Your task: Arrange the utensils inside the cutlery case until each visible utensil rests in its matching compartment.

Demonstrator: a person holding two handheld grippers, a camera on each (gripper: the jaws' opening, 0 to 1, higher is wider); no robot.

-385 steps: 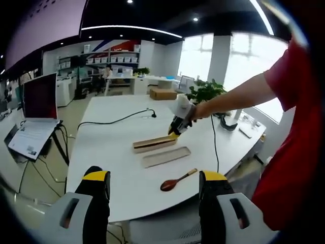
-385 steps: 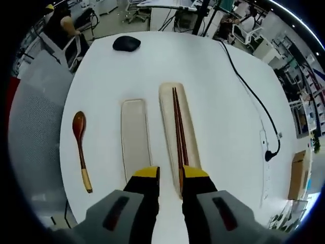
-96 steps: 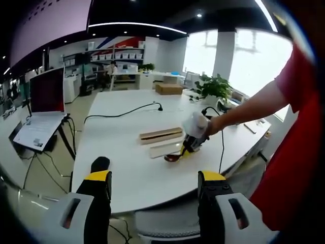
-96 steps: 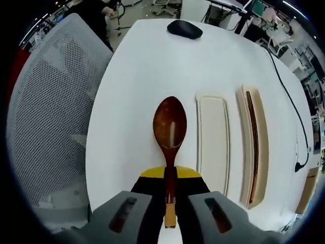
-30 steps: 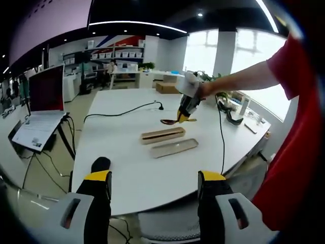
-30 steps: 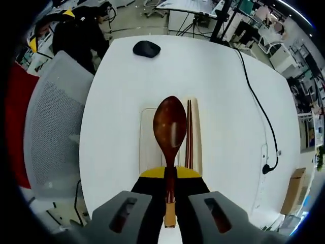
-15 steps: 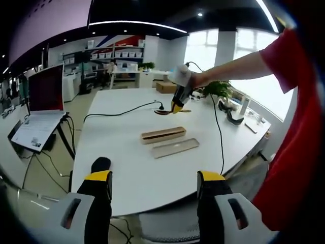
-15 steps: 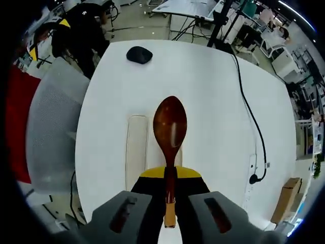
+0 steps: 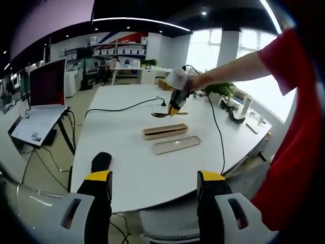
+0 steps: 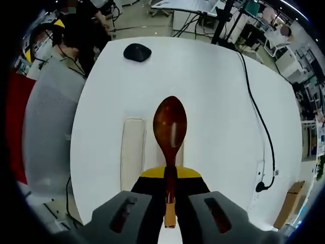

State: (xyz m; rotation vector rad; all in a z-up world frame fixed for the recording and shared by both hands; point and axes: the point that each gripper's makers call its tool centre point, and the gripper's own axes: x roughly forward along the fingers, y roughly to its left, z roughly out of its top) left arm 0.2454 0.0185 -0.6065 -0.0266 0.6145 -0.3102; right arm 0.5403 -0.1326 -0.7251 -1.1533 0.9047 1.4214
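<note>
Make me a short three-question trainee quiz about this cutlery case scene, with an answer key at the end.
1. True or false: the right gripper is shut on the wooden spoon.
2. Which lies on the white table at the top of the right gripper view? A) computer mouse B) mug C) book
3. Fill in: in the left gripper view, the spoon hangs above the table beyond the two long ___.

Key: 1 true. 2 A. 3 trays.
</note>
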